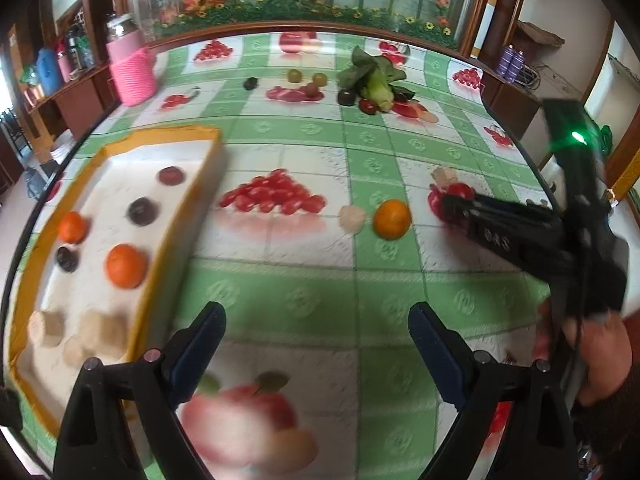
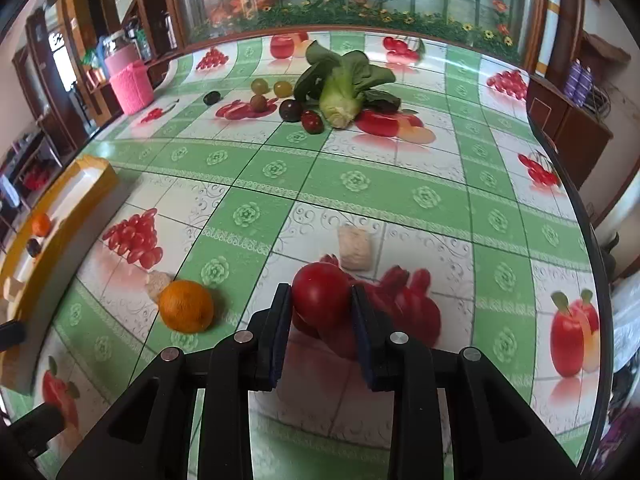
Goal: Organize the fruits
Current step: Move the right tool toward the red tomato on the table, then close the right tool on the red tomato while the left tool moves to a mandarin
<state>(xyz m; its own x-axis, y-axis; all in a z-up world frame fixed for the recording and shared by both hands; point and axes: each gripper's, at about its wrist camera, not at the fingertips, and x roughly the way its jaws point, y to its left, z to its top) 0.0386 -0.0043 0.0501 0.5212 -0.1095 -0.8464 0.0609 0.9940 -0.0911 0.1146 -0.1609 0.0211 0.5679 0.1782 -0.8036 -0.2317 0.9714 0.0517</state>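
Two oranges, three dark plums and some pale blocks are held in the yellow-rimmed tray at the table's left. A red tomato on the tablecloth is pinched by the right gripper, while the left gripper is spread wide and empty.

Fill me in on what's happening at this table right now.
A person with a gripper in each hand is sorting fruit into a yellow-rimmed tray. The right gripper has its jaws closed on a red tomato low over the tablecloth. The left gripper hangs open and empty near the tray, which already holds oranges, dark plums and pale chunks. An orange lies loose beside the tomato.
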